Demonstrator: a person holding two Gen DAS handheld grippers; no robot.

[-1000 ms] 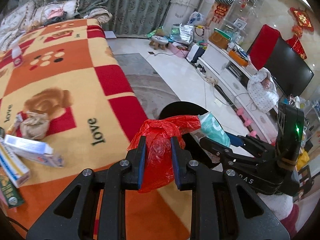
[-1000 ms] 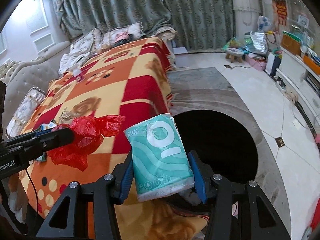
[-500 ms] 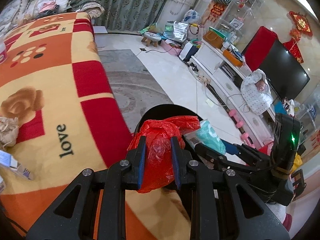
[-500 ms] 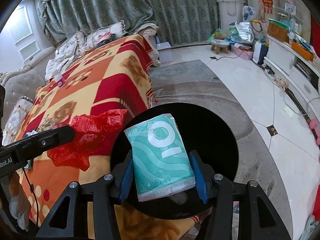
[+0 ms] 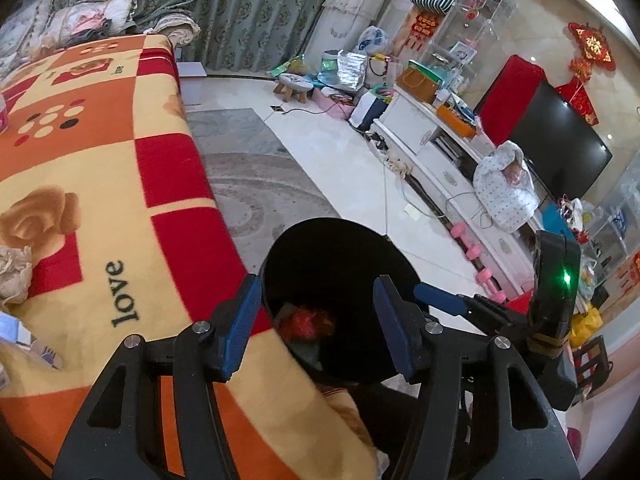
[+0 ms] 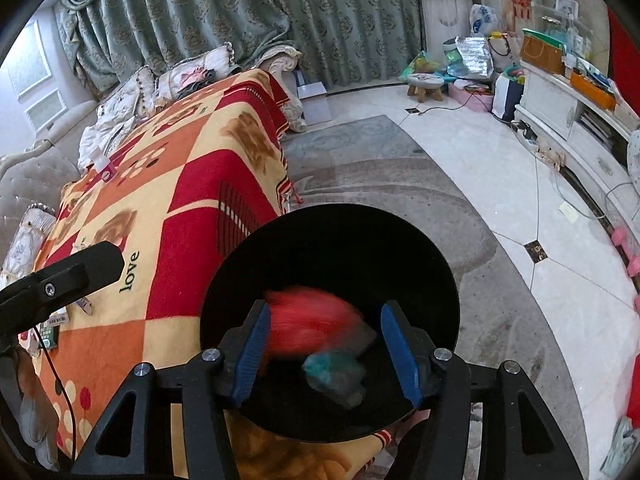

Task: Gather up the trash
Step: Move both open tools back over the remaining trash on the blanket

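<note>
left hand-held gripper (image 5: 316, 326): jaws opening, nothing between | right hand-held gripper (image 6: 323, 344): jaws opening, empty | red bag (image 6: 310, 326) and teal packet (image 6: 334, 368): blurred, inside black bin (image 6: 400, 240) below both | blanket edge (image 6: 256, 248): left, touching bin | floor (image 6: 520, 280): open on right
</note>
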